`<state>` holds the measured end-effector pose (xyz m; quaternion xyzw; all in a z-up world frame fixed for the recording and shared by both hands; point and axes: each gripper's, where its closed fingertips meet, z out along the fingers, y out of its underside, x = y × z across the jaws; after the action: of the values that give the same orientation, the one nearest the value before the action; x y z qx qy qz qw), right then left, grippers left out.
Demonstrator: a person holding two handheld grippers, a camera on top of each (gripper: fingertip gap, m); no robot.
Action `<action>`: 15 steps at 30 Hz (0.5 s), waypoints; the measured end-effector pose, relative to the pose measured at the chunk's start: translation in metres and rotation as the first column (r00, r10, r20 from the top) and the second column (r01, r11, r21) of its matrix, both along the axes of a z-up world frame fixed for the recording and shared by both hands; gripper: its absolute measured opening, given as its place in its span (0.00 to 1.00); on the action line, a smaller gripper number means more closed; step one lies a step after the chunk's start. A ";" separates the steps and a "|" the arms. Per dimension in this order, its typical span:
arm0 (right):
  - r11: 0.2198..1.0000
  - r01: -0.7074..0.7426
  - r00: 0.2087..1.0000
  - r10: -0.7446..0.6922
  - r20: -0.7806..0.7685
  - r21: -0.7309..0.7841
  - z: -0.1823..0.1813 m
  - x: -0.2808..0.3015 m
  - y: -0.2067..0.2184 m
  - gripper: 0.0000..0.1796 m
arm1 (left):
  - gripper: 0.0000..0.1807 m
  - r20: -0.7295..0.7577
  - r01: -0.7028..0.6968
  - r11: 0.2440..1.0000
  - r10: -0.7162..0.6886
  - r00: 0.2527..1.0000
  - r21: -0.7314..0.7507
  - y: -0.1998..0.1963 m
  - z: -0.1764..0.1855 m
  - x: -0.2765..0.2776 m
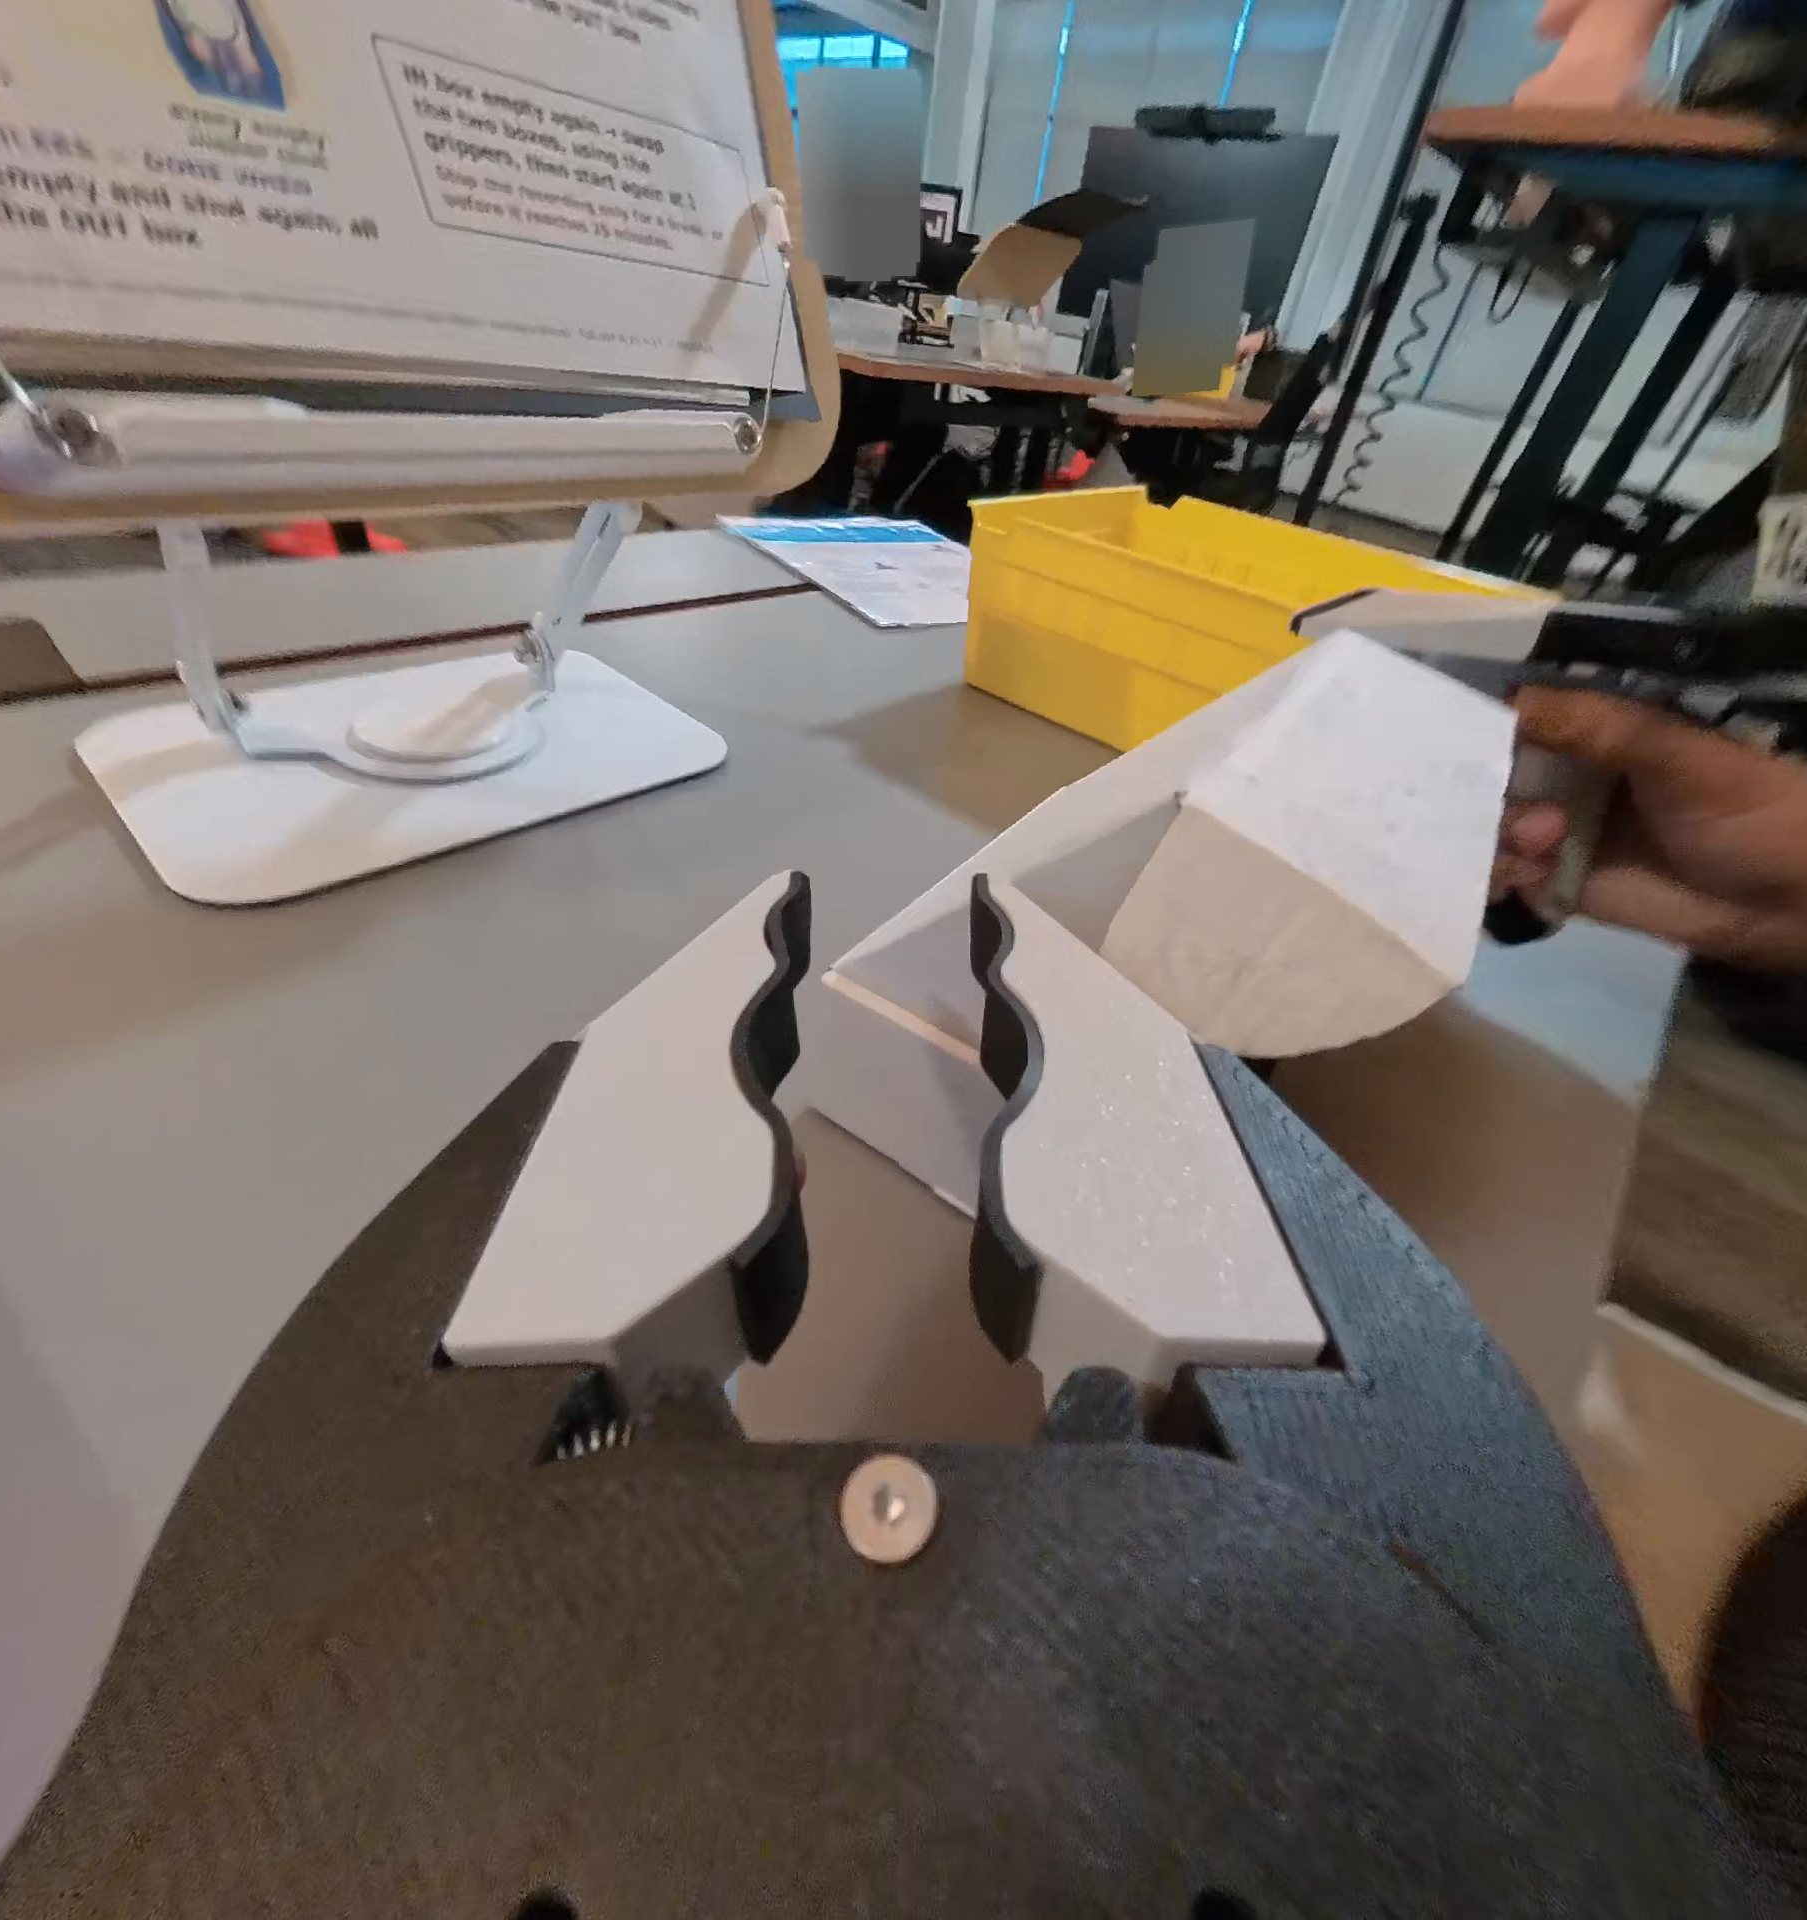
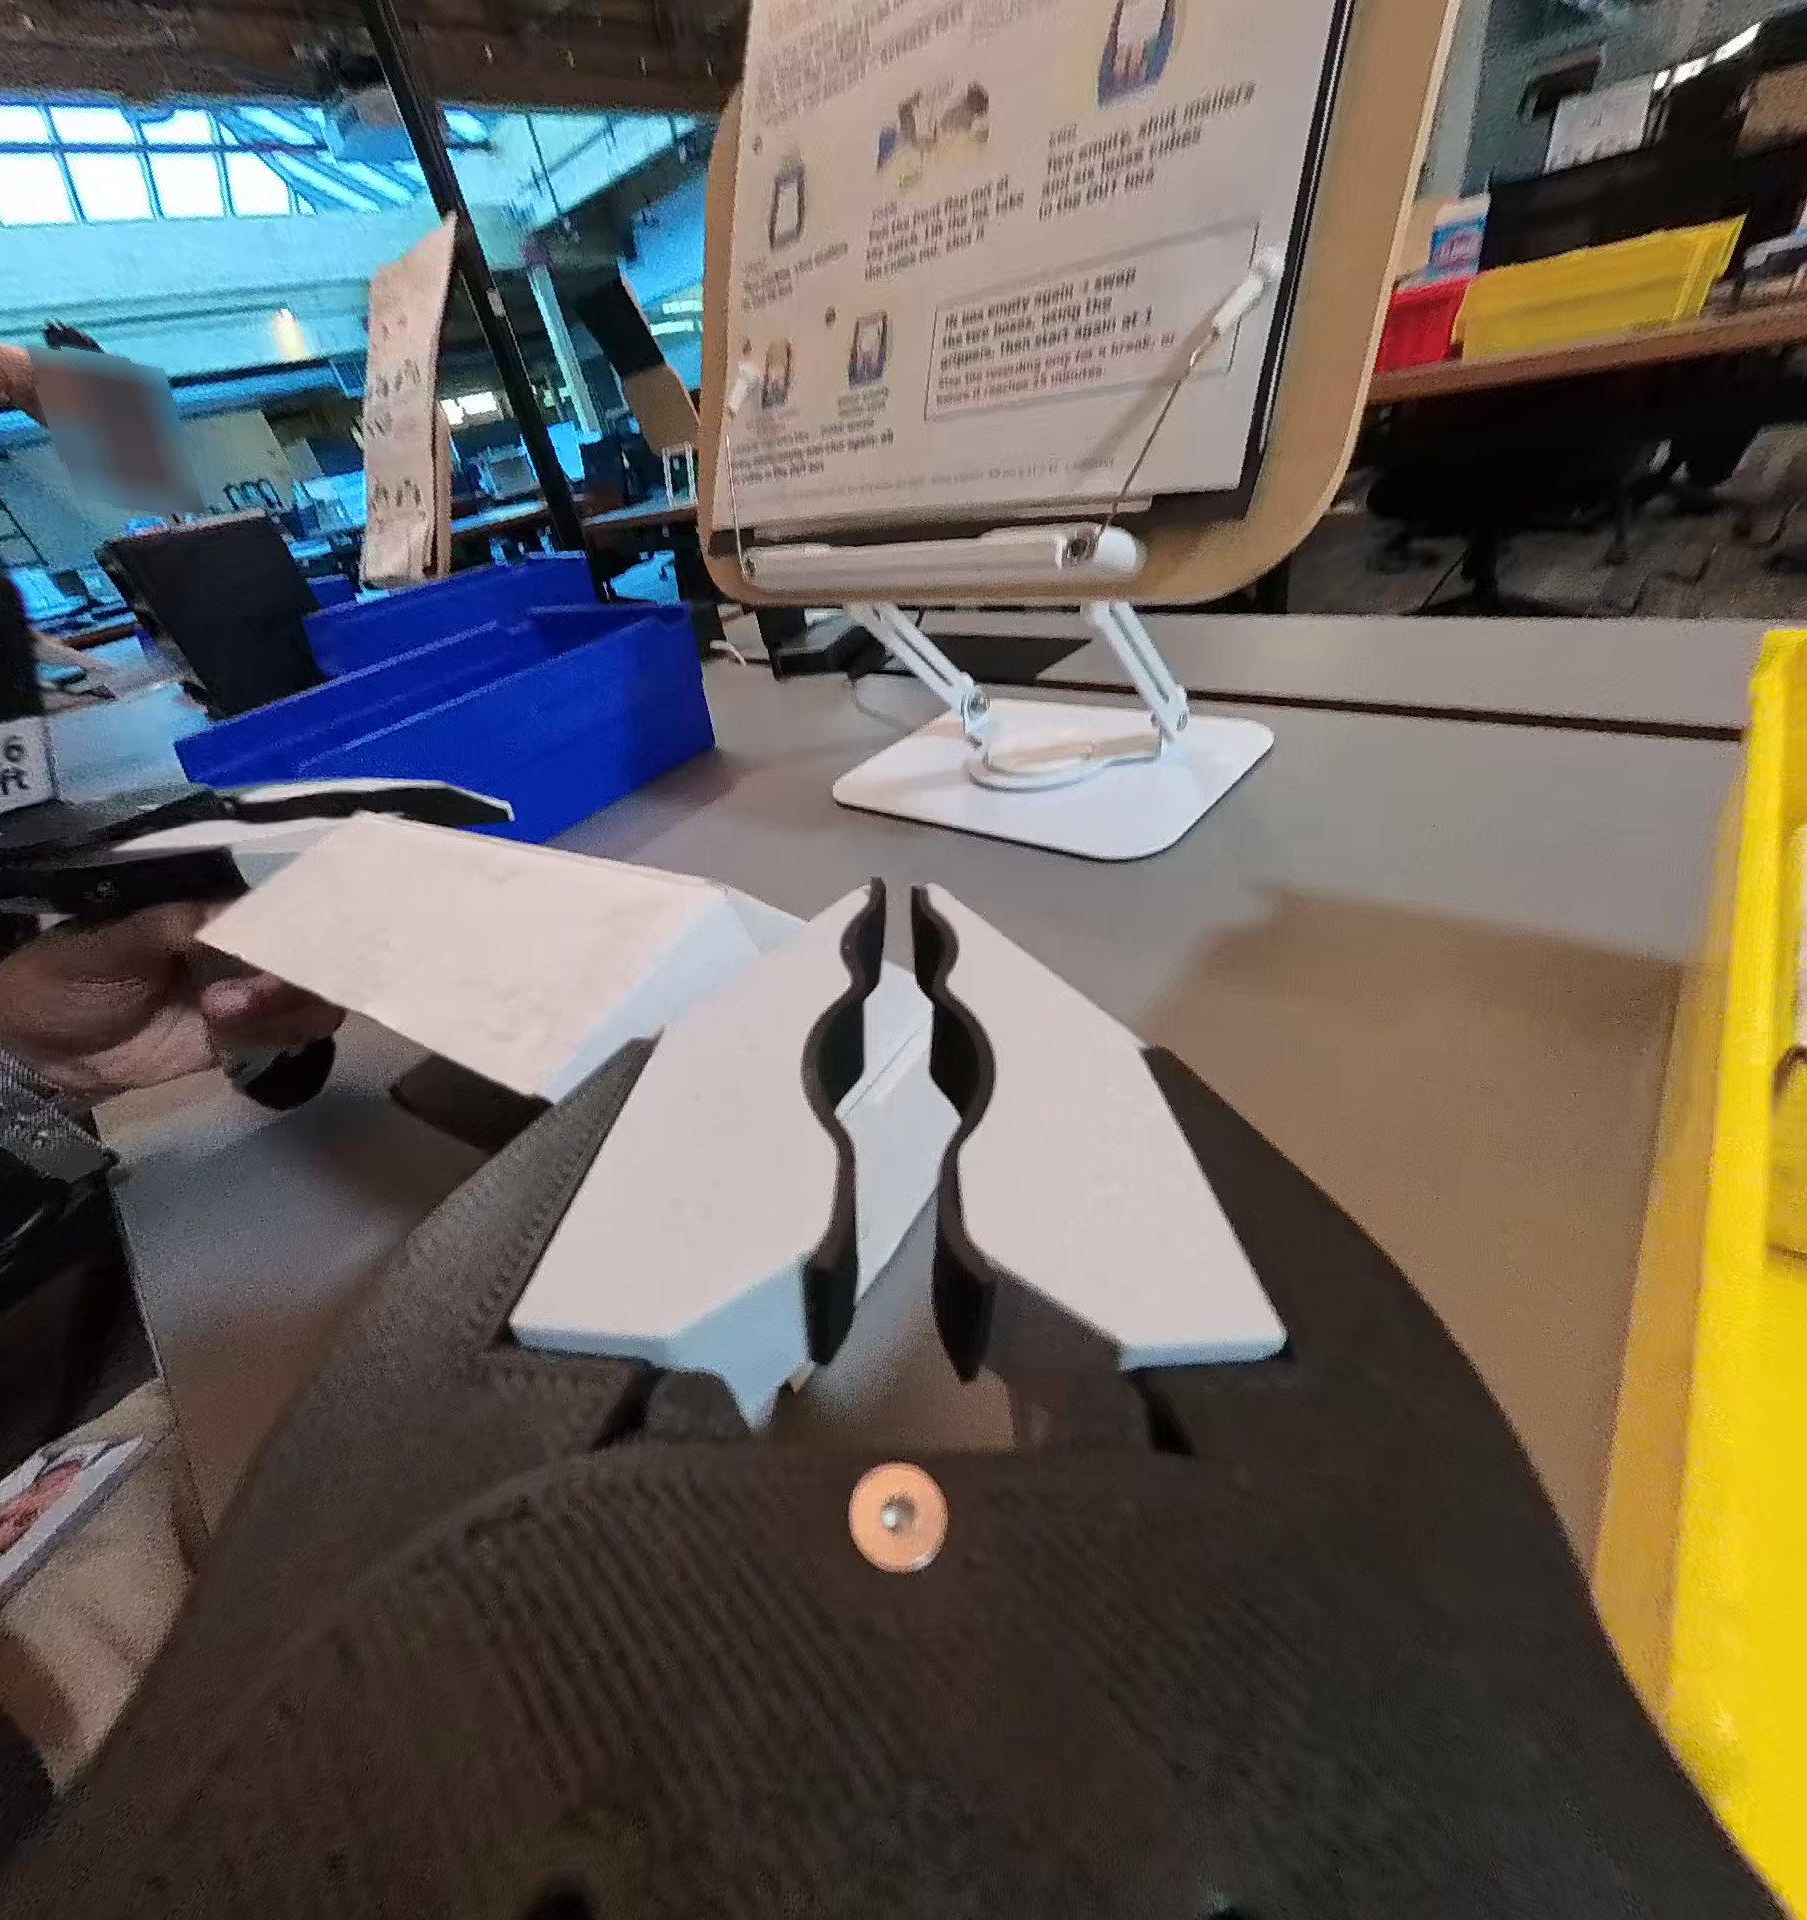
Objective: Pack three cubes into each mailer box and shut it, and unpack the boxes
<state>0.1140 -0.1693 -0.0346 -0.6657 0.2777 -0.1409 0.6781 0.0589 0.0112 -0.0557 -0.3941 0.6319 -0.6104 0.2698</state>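
White mailer box (image 1: 1294, 831) sits tilted off the bench (image 1: 463, 1039), held between both tools. Left tool (image 1: 888, 914) has jaws a bit apart around a box wall corner; can't tell if it's truly pinching. Right tool (image 2: 897, 904) nearly together, clamped on a thin flap/wall. Box looks light, thin card w/ stiff creases, prob. bends easily, so grip near edges/folds, not mid-panel.
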 end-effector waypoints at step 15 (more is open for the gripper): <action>0.952 -0.217 0.976 0.219 0.012 0.215 0.028 -0.028 0.013 0.23 | 0.26 -0.093 0.164 0.947 -0.196 0.976 -0.275 -0.024 0.015 -0.022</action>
<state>0.0864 -0.1562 -0.0064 -0.6158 0.2203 -0.0304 0.7559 0.0367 -0.0132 -0.0405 -0.4030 0.5928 -0.6870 0.1193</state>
